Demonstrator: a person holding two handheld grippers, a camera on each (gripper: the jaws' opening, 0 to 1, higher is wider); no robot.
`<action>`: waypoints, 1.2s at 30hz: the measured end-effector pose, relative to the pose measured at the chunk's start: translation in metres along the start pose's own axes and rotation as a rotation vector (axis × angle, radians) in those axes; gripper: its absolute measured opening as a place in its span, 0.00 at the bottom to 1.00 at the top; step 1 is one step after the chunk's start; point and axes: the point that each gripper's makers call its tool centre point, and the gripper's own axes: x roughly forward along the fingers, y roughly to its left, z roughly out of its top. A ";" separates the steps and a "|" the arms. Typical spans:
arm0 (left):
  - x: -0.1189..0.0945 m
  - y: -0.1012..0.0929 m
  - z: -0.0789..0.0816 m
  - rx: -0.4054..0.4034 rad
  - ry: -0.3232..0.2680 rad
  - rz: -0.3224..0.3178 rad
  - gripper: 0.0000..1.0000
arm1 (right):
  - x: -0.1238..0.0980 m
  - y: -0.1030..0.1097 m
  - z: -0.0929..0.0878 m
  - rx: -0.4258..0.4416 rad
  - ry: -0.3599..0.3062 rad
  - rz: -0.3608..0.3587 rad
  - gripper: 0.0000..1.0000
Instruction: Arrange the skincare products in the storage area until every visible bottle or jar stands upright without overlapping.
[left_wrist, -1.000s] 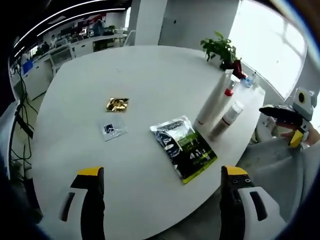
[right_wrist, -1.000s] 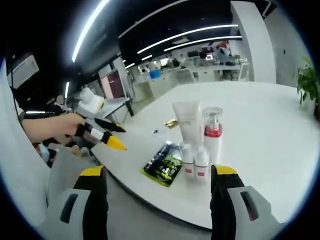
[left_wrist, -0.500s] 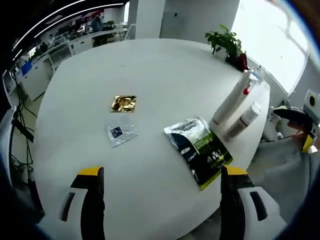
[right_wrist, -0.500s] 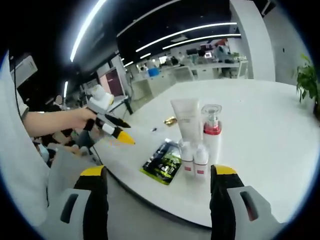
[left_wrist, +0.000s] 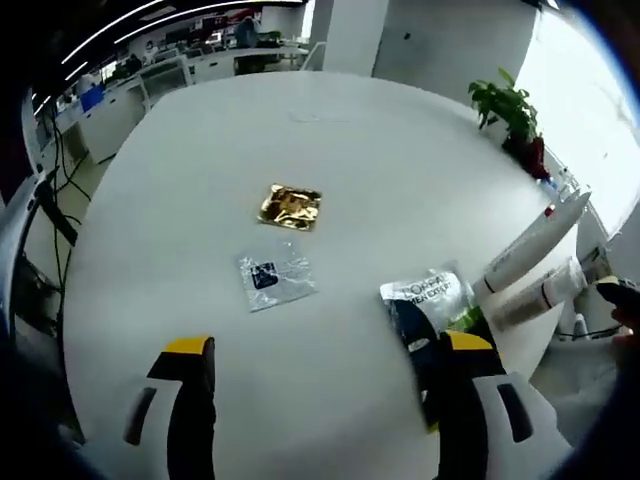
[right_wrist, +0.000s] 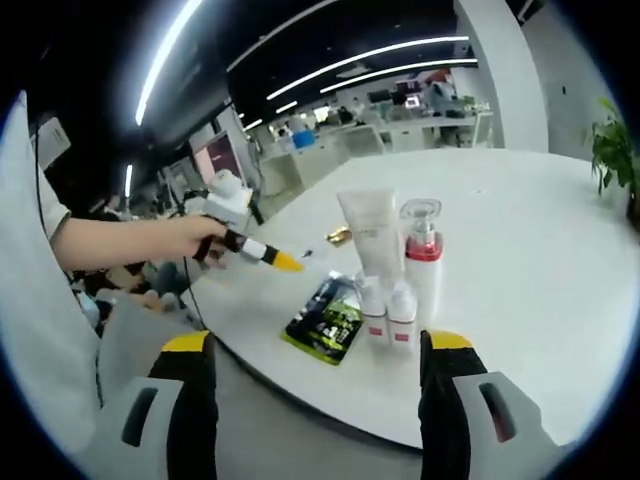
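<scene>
Tongs on the left (left_wrist: 318, 400), wide and empty, hover over the bench (left_wrist: 400, 190) with the black sachet (left_wrist: 425, 310) just right, the upright bottles (right_wrist: 400, 270) beyond

Gold sachet (left_wrist: 291, 206), white table (left_wrist: 400, 160), red-banded pump bottle (right_wrist: 423, 262).

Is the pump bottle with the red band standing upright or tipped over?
Upright: in the right gripper view the pump bottle stands on its base on the table, pump on top.

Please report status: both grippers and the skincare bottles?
Left gripper open, empty, over white round table. Right gripper open, empty. White tube, red pump bottle upright. Nothing blocking.
</scene>
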 end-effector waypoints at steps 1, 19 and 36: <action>0.002 0.002 0.001 -0.006 0.004 0.010 0.87 | 0.000 0.000 0.000 -0.001 0.002 -0.001 0.83; 0.054 0.037 0.007 -0.076 0.088 0.172 0.74 | 0.000 -0.006 -0.001 0.005 0.009 -0.032 0.82; 0.071 0.049 0.025 -0.052 0.080 0.203 0.63 | -0.001 -0.012 -0.001 0.022 0.006 -0.060 0.82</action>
